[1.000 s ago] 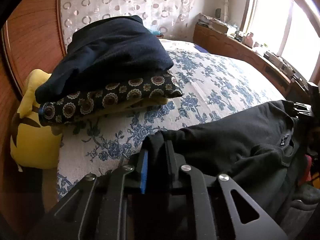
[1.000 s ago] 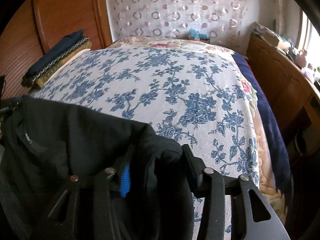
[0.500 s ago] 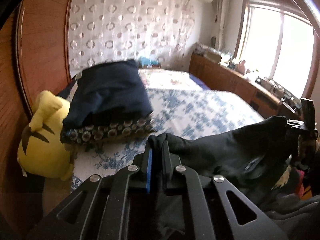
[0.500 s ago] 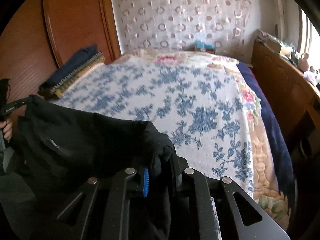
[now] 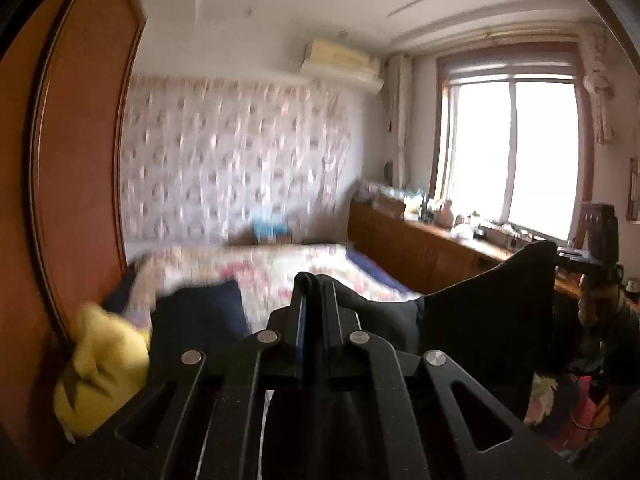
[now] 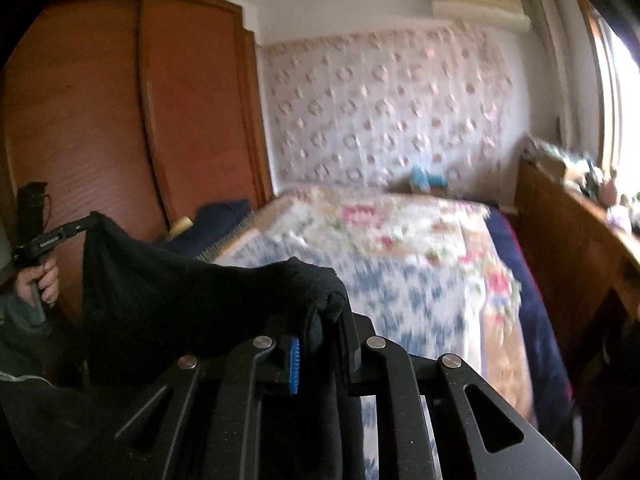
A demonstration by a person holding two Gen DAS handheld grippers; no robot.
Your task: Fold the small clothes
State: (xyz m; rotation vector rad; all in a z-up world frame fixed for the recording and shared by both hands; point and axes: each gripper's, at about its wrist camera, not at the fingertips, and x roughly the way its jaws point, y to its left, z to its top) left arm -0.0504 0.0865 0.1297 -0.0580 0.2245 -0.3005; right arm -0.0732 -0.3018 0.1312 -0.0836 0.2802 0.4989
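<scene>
Where both wrist views meet, we list one black garment, stretched in the air between our two tongs above the floral bed. Left tongs: lower centre of the left view, clamped on one garment corner. Right tongs: lower centre of the right view, having just been closing, clamped on a bunched corner. Folded dark clothes and a yellow plush toy: lower left, blurred, beside the wooden wardrobe.
</scene>
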